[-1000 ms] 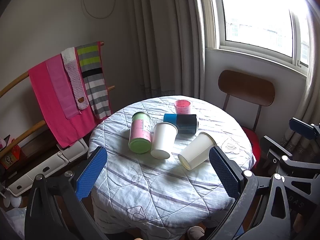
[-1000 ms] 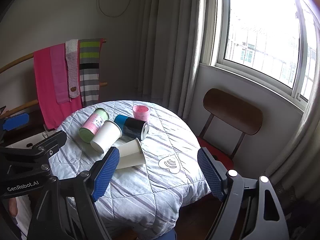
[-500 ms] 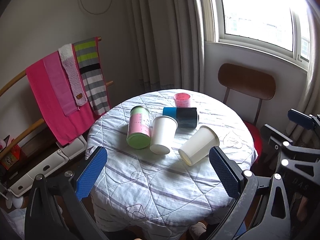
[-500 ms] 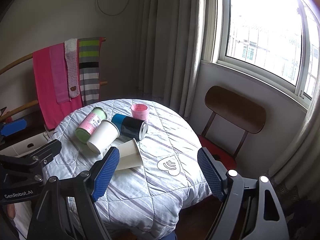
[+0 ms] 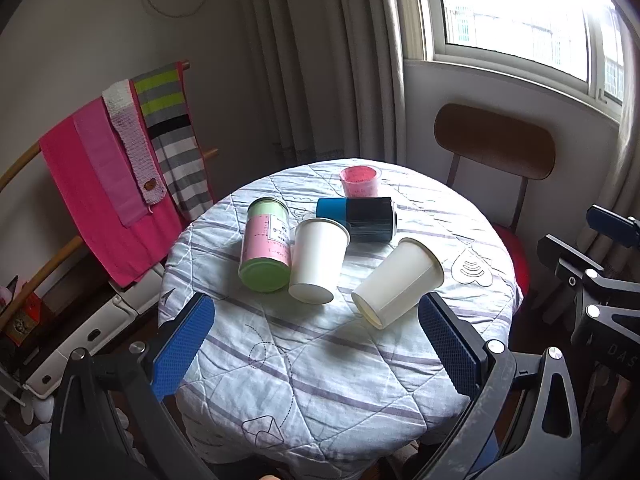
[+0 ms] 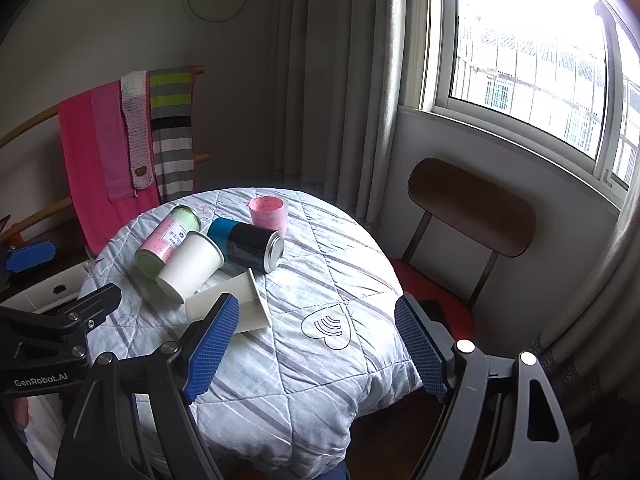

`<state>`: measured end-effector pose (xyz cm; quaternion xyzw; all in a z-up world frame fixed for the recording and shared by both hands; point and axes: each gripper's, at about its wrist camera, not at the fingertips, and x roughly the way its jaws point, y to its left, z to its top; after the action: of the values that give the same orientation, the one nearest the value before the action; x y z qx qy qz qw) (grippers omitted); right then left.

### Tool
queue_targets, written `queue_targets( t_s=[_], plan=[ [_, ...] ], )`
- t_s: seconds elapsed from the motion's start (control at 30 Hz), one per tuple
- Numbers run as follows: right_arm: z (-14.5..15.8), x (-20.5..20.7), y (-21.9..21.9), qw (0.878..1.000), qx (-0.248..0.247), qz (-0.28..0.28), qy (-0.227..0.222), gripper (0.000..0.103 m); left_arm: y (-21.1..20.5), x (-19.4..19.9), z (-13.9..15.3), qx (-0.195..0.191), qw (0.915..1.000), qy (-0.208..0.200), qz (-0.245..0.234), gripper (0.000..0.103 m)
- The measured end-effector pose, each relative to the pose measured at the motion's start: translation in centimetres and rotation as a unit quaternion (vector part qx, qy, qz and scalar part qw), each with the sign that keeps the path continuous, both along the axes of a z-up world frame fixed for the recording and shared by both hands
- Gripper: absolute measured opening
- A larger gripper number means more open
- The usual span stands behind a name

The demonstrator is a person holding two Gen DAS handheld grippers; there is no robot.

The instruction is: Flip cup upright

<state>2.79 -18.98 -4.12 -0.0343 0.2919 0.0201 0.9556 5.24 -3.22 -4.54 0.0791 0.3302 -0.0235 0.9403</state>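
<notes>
Several cups lie on their sides on a round table with a striped quilted cloth [image 5: 320, 360]: a white paper cup [image 5: 318, 258], a second white paper cup [image 5: 398, 282] to its right, a pink and green cup [image 5: 266, 250] and a blue and black cup [image 5: 358, 218]. A pink cup [image 5: 360, 180] stands upright at the back. They also show in the right wrist view: the white cups [image 6: 192, 264] [image 6: 248, 296], the pink and green cup [image 6: 166, 240], the blue and black cup [image 6: 248, 244], the pink cup [image 6: 268, 210]. My left gripper [image 5: 316, 344] is open above the near table edge. My right gripper [image 6: 316, 340] is open, right of the cups.
A wooden chair [image 5: 496, 148] with a red seat stands behind the table on the right. A rail with pink and striped towels [image 5: 116, 168] is on the left. Curtains and a window [image 6: 528, 48] are behind.
Both views have shifted slightly; the table and cups sit a little lower and closer in the frames. The cups have not moved. Both grippers stay open.
</notes>
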Motion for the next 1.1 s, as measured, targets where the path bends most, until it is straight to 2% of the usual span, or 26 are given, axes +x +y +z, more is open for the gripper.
queue_targets(
  t_s=[0.57, 1.1],
  plan=[
    [-0.3, 2.3, 0.4, 1.000, 0.003, 0.025, 0.007, 0.082, 0.1, 1.5, 0.6, -0.010, 0.9998, -0.009, 0.015, 0.103],
    [-1.9, 6.1, 1.3, 0.998, 0.007, 0.043, 0.044, 0.082, 1.9, 5.4, -1.3, -0.029, 0.9990, 0.027, 0.021, 0.103]
  ],
)
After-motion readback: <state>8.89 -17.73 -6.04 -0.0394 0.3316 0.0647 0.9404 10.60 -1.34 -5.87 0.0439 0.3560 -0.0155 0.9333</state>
